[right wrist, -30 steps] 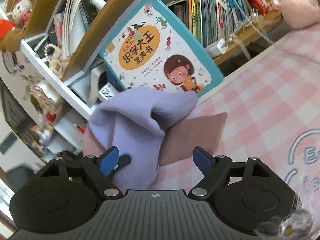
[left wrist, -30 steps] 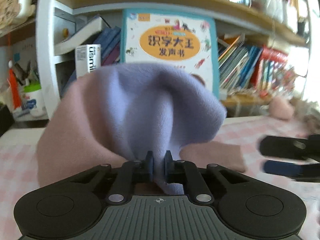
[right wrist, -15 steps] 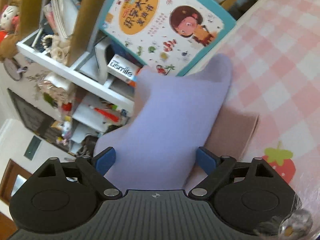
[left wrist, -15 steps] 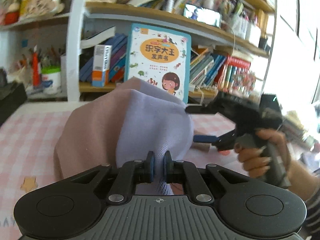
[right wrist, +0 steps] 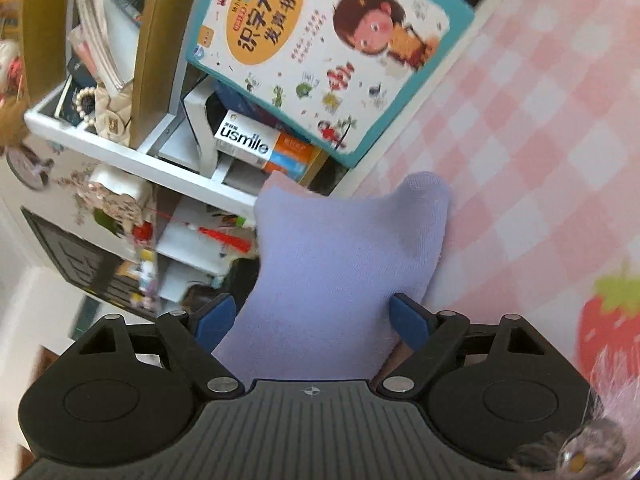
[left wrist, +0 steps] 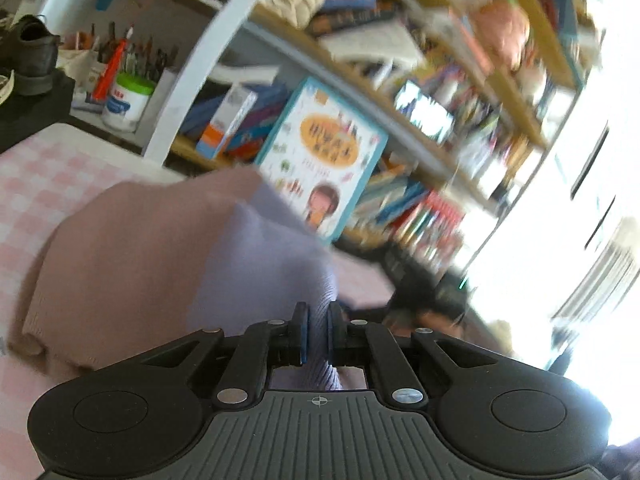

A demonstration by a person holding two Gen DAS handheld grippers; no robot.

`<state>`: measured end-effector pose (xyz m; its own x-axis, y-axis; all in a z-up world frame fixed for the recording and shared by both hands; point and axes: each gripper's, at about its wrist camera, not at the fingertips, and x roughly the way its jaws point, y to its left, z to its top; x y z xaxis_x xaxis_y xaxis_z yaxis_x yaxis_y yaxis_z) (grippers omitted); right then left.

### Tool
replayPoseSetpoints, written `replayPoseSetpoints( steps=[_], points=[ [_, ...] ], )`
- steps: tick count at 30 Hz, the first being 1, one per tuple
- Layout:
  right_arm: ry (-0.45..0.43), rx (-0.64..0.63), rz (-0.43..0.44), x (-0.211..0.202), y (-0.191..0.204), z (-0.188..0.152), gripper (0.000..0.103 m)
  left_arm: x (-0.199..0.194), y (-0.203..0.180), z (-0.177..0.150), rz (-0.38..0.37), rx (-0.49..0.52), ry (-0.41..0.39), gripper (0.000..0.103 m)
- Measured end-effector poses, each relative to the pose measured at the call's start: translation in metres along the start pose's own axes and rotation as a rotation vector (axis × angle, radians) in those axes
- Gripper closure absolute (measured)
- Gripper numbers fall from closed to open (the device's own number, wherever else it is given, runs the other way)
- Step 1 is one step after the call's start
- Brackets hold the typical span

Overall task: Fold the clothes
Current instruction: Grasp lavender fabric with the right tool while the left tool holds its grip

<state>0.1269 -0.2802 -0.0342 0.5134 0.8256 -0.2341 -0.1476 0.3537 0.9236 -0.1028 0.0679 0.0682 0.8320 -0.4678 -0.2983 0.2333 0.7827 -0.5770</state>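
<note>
A small knit garment, lavender (left wrist: 260, 272) on one side and dusty pink (left wrist: 140, 248) on the other, is lifted off the pink checked tablecloth (left wrist: 40, 184). My left gripper (left wrist: 318, 316) is shut on a lavender fold of it. In the right wrist view the lavender cloth (right wrist: 340, 248) hangs between the blue pads (right wrist: 404, 316) of my right gripper (right wrist: 310, 316), whose wide jaws are closing; the pads sit at the cloth's edges without squeezing it. The right gripper (left wrist: 420, 288) and the hand holding it show as a dark blur in the left wrist view.
A bookshelf stands right behind the table, with a big children's book (right wrist: 320, 40) leaning on it and a white box (right wrist: 244, 140) beside it. A jar of pens (left wrist: 124, 100) sits at the far left. The checked tablecloth (right wrist: 540, 120) with a strawberry print (right wrist: 608, 320) stretches to the right.
The left gripper has swung sideways and rolled, carrying the garment up. The right gripper has come in around the lavender part, which now fills the space between its pads.
</note>
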Motion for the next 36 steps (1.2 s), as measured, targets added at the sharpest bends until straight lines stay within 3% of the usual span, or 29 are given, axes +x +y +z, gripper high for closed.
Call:
replayPoseSetpoints(
  steps=[3, 5, 8, 11, 14, 16, 18, 22, 24, 26, 28, 29, 30, 31, 33, 36],
  points=[
    [0.053, 0.106, 0.069, 0.001, -0.004, -0.005, 0.018, -0.006, 0.001, 0.014, -0.083, -0.057, -0.081, 0.097],
    [0.078, 0.135, 0.085, 0.001, -0.004, -0.01, 0.018, -0.009, 0.002, 0.022, -0.153, -0.088, -0.133, 0.103],
    [0.117, 0.159, 0.096, 0.004, -0.002, -0.015, 0.018, -0.017, -0.003, 0.033, -0.248, -0.069, -0.22, 0.103],
    [0.142, 0.148, 0.079, 0.006, 0.003, -0.019, 0.017, -0.013, -0.02, 0.034, -0.101, 0.067, -0.193, 0.103],
    [0.138, 0.126, 0.069, 0.007, 0.006, -0.02, 0.017, 0.007, -0.028, 0.02, 0.091, 0.202, -0.061, 0.09],
    [0.126, 0.122, 0.064, 0.006, 0.006, -0.02, 0.017, 0.022, -0.032, 0.008, 0.22, 0.295, 0.042, 0.067],
    [0.113, 0.116, 0.062, 0.003, 0.005, -0.019, 0.017, 0.037, -0.036, -0.005, 0.326, 0.388, 0.141, 0.024],
    [0.101, 0.125, 0.066, 0.0, 0.002, -0.017, 0.017, 0.053, -0.055, -0.045, 0.349, 0.648, 0.26, 0.015],
    [0.102, 0.122, 0.068, 0.001, 0.002, -0.017, 0.017, 0.065, -0.063, -0.064, 0.419, 0.825, 0.284, 0.014],
    [0.104, 0.106, 0.068, 0.001, 0.003, -0.017, 0.017, 0.081, -0.062, -0.078, 0.51, 0.941, 0.306, 0.014],
    [0.108, 0.089, 0.063, 0.001, 0.004, -0.018, 0.017, 0.092, -0.056, -0.084, 0.549, 0.968, 0.319, 0.015],
    [0.111, 0.082, 0.059, 0.001, 0.005, -0.018, 0.017, 0.096, -0.05, -0.081, 0.544, 0.927, 0.318, 0.034],
    [0.113, 0.076, 0.056, 0.001, 0.006, -0.019, 0.017, 0.097, -0.042, -0.074, 0.54, 0.856, 0.311, 0.075],
    [0.115, 0.073, 0.055, 0.001, 0.006, -0.019, 0.017, 0.095, -0.035, -0.064, 0.539, 0.774, 0.294, 0.089],
    [0.113, 0.077, 0.057, -0.001, 0.005, -0.019, 0.016, 0.086, -0.027, -0.039, 0.513, 0.608, 0.215, 0.095],
    [0.109, 0.092, 0.066, -0.002, 0.003, -0.019, 0.015, 0.064, -0.035, -0.01, 0.393, 0.48, 0.074, 0.095]
  ],
)
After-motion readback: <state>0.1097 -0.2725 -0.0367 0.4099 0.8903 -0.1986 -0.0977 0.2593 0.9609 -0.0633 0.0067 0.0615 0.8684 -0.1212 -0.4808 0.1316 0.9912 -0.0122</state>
